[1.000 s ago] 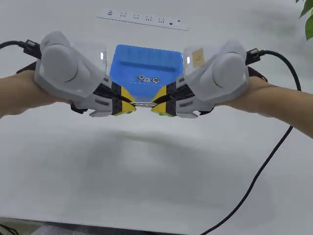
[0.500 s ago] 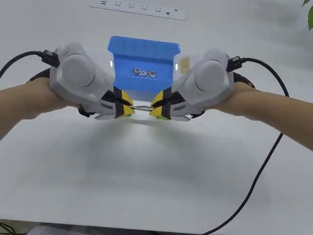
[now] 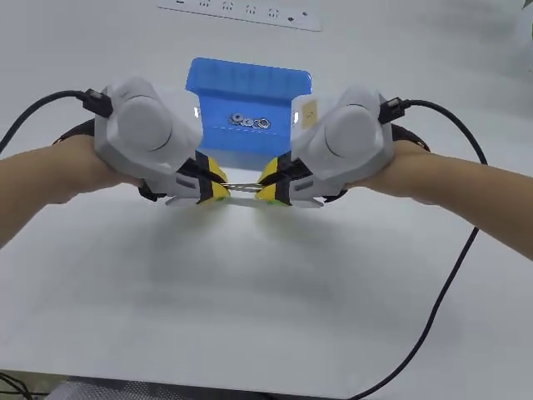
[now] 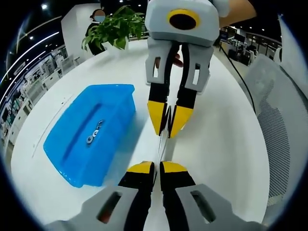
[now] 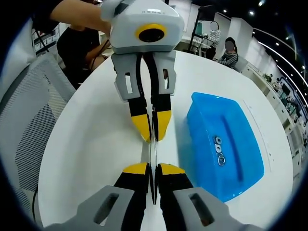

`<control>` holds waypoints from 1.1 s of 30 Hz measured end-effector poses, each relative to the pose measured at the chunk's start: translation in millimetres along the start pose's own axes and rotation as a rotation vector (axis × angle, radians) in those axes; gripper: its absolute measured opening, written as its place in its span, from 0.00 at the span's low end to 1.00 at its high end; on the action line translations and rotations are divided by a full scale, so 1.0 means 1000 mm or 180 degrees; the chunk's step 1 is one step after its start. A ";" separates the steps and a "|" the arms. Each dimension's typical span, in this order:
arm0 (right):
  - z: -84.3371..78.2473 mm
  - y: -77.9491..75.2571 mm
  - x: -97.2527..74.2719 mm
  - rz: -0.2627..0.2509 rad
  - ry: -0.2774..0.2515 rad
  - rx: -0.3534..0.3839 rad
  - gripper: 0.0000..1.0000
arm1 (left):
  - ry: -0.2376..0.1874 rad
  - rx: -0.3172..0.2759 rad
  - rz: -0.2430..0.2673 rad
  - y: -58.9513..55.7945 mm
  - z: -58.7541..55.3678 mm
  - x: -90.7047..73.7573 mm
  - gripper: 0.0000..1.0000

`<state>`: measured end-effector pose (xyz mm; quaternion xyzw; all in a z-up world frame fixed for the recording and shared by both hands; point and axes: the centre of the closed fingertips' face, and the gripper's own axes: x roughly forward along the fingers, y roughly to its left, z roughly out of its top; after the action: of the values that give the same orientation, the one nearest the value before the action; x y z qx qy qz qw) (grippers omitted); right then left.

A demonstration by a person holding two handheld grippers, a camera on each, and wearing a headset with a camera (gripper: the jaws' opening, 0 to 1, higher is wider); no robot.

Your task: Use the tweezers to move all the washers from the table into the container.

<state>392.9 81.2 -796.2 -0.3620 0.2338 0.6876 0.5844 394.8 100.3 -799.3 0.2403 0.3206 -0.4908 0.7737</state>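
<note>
The worktop (image 3: 250, 300) is finished in smooth, matt white. The container (image 3: 250, 79) is moulded in glossy, translucent blue plastic, while the washers (image 3: 250, 122) and the tweezers (image 3: 241, 187) are of bright bare metal. The left gripper (image 3: 215, 185) and right gripper (image 3: 268, 188) are cased in matt grey plastic.

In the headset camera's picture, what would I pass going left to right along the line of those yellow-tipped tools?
left hand → left gripper → tweezers → right gripper → right hand

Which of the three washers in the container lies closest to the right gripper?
The washer at the right end of the row in the head view; the other two lie further left.
</note>
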 end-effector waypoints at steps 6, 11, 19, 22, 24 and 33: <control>-0.004 -0.001 0.000 -0.0037 0.0074 -0.0011 0.09 | -0.0048 -0.0119 0.0011 0.003 -0.001 0.001 0.10; -0.009 -0.001 0.000 -0.0019 0.0138 -0.0003 0.10 | -0.0031 -0.0131 0.0031 0.005 -0.002 0.000 0.12; -0.011 0.000 0.000 -0.0027 0.0210 -0.0051 0.12 | -0.0016 -0.0144 0.0035 0.004 -0.003 -0.001 0.13; -0.009 0.001 -0.001 -0.0011 0.0188 0.0023 0.17 | -0.0014 -0.0162 0.0048 0.004 -0.003 -0.002 0.15; -0.010 -0.002 -0.001 -0.0037 0.0181 0.0030 0.21 | -0.0040 -0.0211 0.0074 0.006 -0.002 -0.004 0.15; -0.001 0.003 -0.019 -0.0147 -0.0068 0.0232 0.22 | -0.0327 -0.0394 0.0336 0.012 0.008 -0.023 0.21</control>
<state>391.1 67.2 -782.6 -0.3383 0.2440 0.6688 0.6154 400.8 113.4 -776.2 0.1832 0.2971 -0.4403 0.8272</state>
